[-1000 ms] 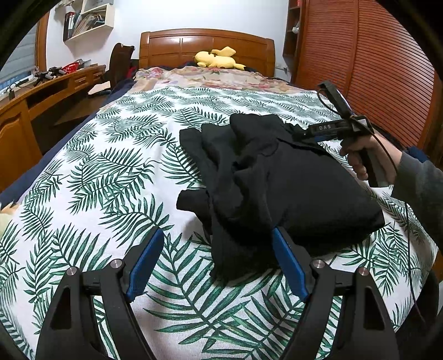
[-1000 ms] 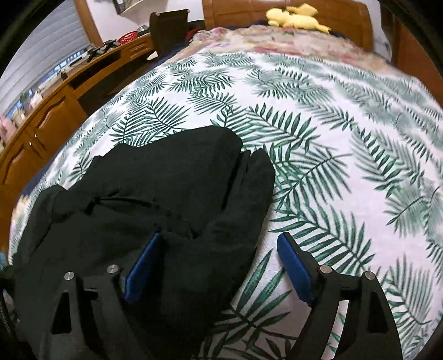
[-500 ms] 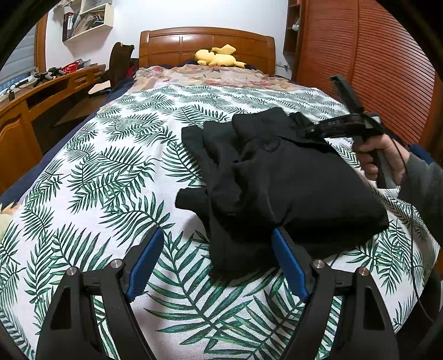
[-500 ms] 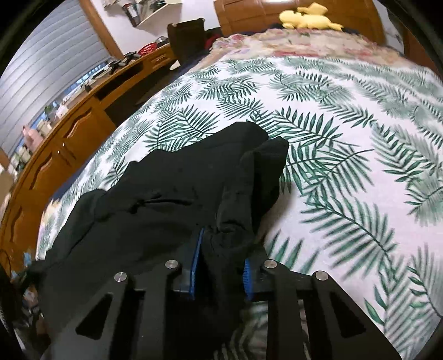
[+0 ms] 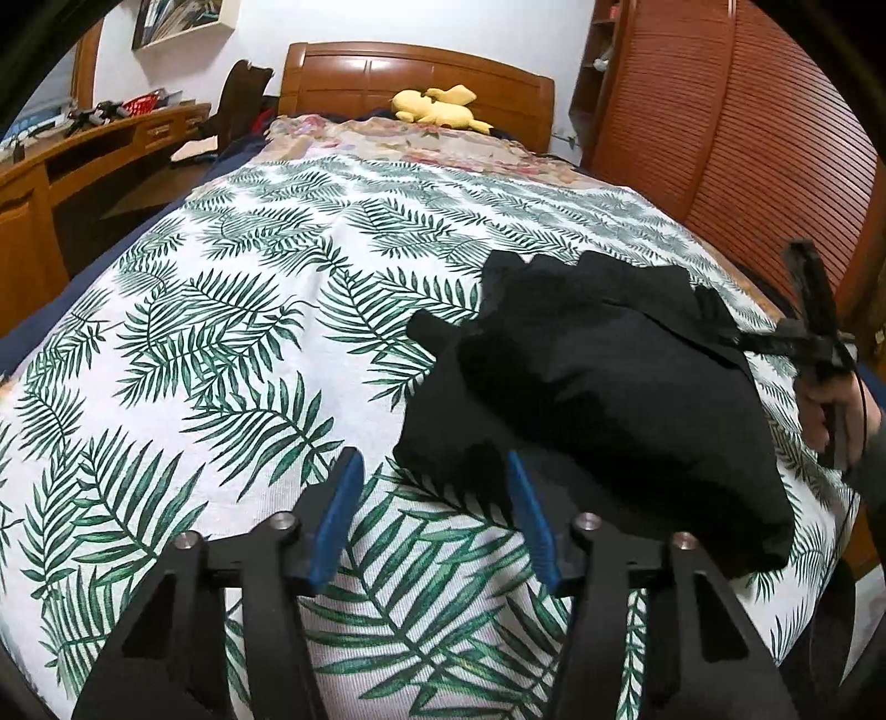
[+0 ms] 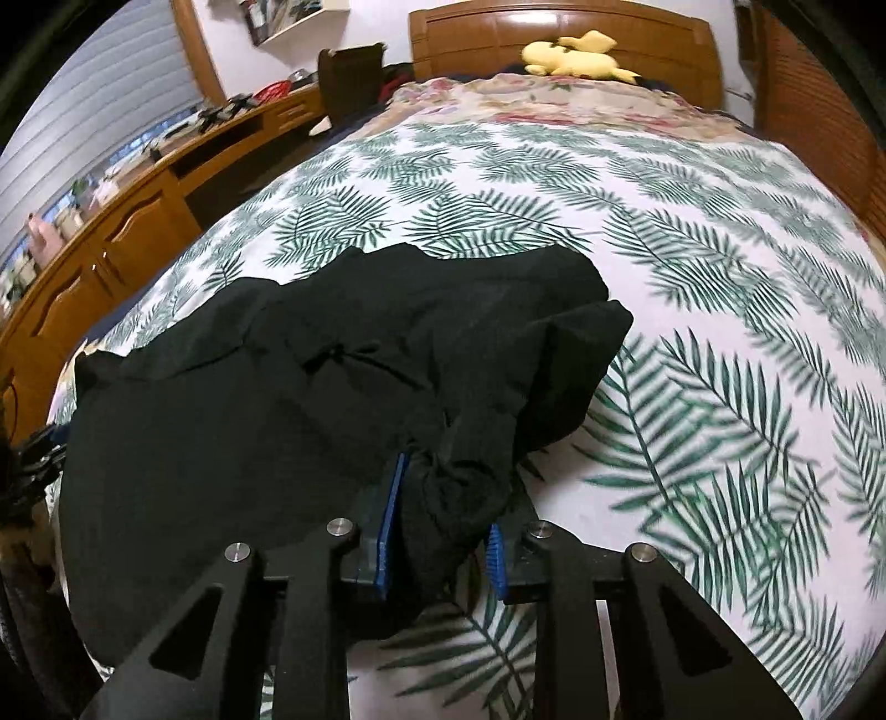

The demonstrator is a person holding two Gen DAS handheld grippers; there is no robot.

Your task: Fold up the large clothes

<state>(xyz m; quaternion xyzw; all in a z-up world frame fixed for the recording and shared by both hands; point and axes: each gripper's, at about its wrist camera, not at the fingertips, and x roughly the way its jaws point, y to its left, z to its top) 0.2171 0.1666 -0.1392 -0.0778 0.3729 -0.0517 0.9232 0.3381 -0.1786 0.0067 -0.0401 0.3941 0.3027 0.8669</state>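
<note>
Item: black garment (image 5: 603, 387), large, crumpled and partly doubled over itself. It lay on the bed (image 5: 232, 332), on a white cover printed with green fern leaves, toward the side nearest the slatted wooden wardrobe (image 5: 736, 138). One bunched edge was drawn out toward the right claw.

Item: left claw (image 5: 432, 507), black frame with blue pads. Its jaws were closing, with the leaf-print cover showing between them. The near edge of the garment lay against the tip of the right-hand pad (image 5: 529, 515); no cloth was clamped.

Item: right claw (image 6: 440, 520), same make. It was clenched on a wad of the black cloth, which bulged between the blue pads (image 6: 390, 520), though its jaws were easing slightly apart. From the left wrist view, a hand (image 5: 836, 404) gripped this tool at the far right of the garment, with a grey sleeve behind it.

Item: wooden headboard (image 5: 415, 77), at the far end of the bed, with a floral blanket (image 5: 421, 144) spread beneath it.

Item: yellow plush toy (image 5: 437, 105), resting against the headboard.

Item: long wooden tabletop (image 6: 183, 149) with cupboards below, along the opposite side of the bed, carrying small clutter too blurred to name.

Item: wall shelf (image 5: 183, 22) above the tabletop.
</note>
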